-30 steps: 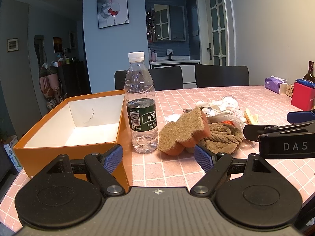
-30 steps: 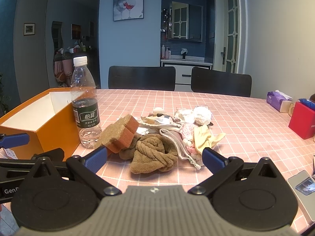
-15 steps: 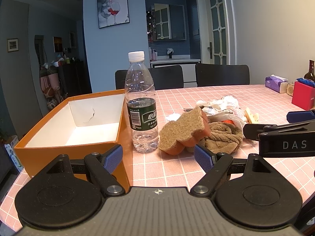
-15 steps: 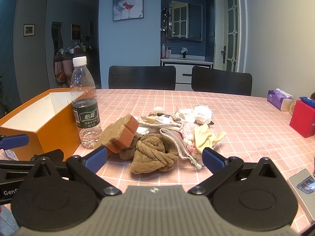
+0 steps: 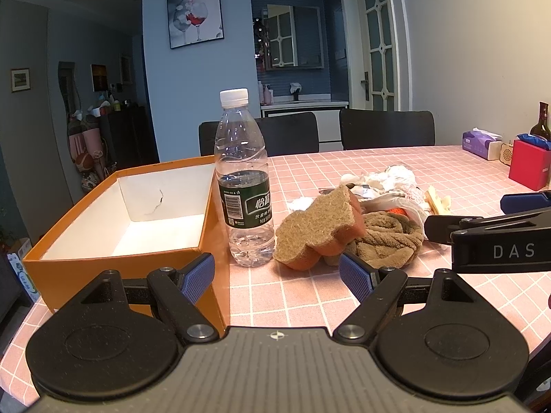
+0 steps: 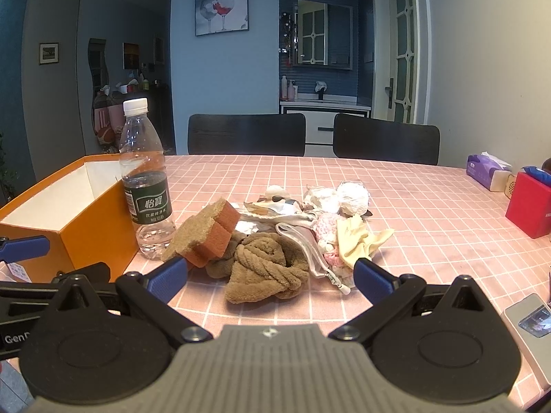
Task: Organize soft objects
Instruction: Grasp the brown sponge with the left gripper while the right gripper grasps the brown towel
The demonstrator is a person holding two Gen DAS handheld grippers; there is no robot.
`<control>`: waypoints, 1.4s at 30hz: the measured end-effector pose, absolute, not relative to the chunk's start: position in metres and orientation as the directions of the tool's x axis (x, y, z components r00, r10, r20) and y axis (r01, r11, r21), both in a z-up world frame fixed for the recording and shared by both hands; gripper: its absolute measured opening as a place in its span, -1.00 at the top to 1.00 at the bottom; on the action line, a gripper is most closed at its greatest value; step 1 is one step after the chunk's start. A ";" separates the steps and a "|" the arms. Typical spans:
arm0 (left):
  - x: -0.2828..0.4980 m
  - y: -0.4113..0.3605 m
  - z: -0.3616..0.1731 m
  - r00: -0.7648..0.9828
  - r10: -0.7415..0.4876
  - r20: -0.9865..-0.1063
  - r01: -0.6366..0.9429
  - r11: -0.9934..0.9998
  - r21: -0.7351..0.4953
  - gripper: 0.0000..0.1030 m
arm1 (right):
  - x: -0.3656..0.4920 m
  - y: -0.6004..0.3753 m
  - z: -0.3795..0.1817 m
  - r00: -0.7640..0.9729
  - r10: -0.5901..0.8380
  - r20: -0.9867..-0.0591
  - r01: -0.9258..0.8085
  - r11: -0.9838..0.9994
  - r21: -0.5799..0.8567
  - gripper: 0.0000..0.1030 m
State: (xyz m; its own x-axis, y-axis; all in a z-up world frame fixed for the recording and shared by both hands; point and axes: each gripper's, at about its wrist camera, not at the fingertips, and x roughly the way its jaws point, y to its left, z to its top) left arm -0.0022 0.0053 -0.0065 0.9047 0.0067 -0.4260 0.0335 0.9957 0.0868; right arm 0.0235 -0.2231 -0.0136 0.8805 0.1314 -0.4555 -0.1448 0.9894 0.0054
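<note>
Two grippers sit low in your views, both with fingers spread apart and nothing between them. Your left gripper (image 5: 277, 277) fills the bottom of its frame, its blue pads framing the near corner of the orange box (image 5: 103, 265) and the foot of the water bottle (image 5: 243, 186). Your right gripper (image 6: 270, 275) fills the bottom of the right wrist view, with the brown towel (image 6: 267, 270) lying in the middle of the frame just beyond its open fingers.

You have the soft pile at frame centre on the pink checked tablecloth (image 6: 430, 213). In it, the sponge (image 6: 203, 235) leans tilted against the towel's left side, just right of the bottle. A yellow cloth (image 6: 358, 241) and a pink knitted piece (image 6: 325, 232) lie to the towel's right, with white crumpled items (image 6: 344, 198) behind them.

At the left edge of both frames, the box stands open, its white inside bare. At the right edge you can see a red box (image 6: 530, 206) and a purple tissue pack (image 6: 485, 168).
</note>
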 end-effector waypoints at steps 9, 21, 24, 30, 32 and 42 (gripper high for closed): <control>0.011 0.004 -0.008 0.889 -0.084 -0.450 0.110 0.993 0.033 -0.70 | 0.041 -0.238 -0.022 0.874 0.160 -0.459 -0.171 0.985 0.019 -0.95; 0.057 -0.029 -0.030 0.881 -0.132 -0.454 0.237 0.954 0.183 -0.55 | 0.091 -0.252 -0.051 0.785 0.203 -0.585 -0.200 0.977 0.070 -0.33; 0.069 -0.038 -0.041 0.878 -0.105 -0.467 0.242 0.939 0.244 -0.55 | 0.106 -0.249 -0.062 0.748 0.236 -0.620 -0.227 0.969 0.096 -0.14; 0.090 -0.048 -0.054 0.874 -0.058 -0.483 0.235 0.920 0.315 -0.55 | 0.128 -0.255 -0.077 0.708 0.256 -0.658 -0.198 0.967 0.163 -0.07; 0.095 -0.050 -0.060 0.876 -0.032 -0.481 0.230 0.904 0.359 -0.56 | 0.134 -0.258 -0.076 0.695 0.289 -0.658 -0.196 0.957 0.214 -0.07; 0.111 -0.061 -0.075 0.897 0.029 -0.442 0.196 0.869 0.454 -0.03 | 0.153 -0.251 -0.090 0.640 0.335 -0.691 -0.140 0.936 0.324 -0.08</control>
